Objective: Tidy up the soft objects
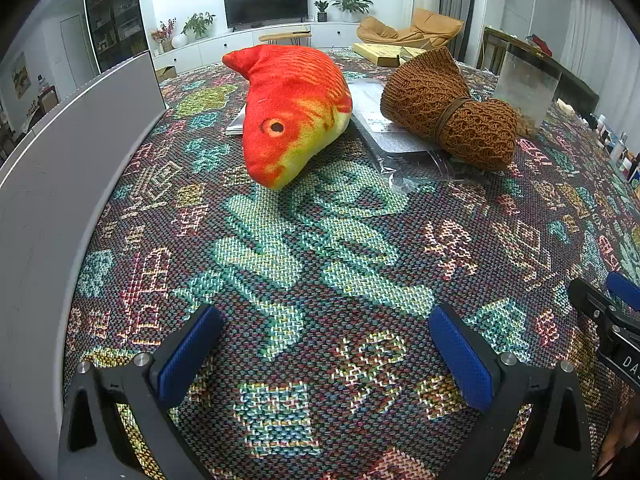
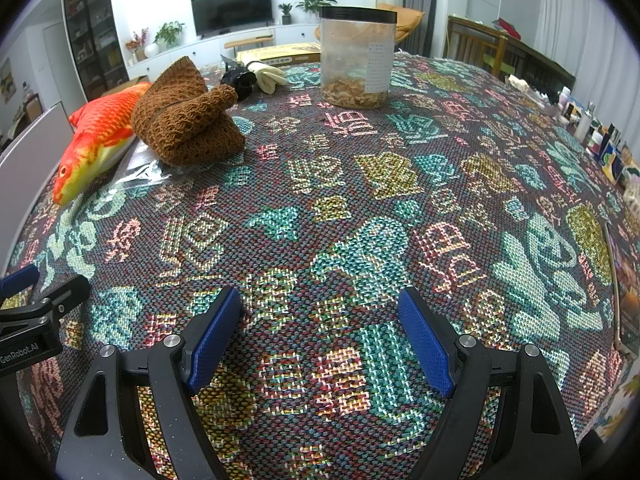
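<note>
A red and yellow plush fish (image 1: 294,112) lies on the patterned tablecloth (image 1: 320,264), straight ahead of my left gripper (image 1: 324,328). To its right a brown knitted bundle (image 1: 448,108), tied round the middle, rests on a clear plastic bag (image 1: 404,148). My left gripper hangs open over bare cloth, well short of both. In the right wrist view the plush fish (image 2: 96,136) and the knitted bundle (image 2: 184,120) lie far left, and my right gripper (image 2: 320,312) is open with nothing between its blue pads. A white glove (image 2: 270,74) lies further back.
A grey box wall (image 1: 68,184) stands along the left. A clear plastic jar (image 2: 356,56) with a black lid stands at the back, a cardboard box (image 2: 280,54) behind it. Small bottles (image 2: 592,124) line the right edge. The right gripper's tip (image 1: 600,312) shows at the left view's edge.
</note>
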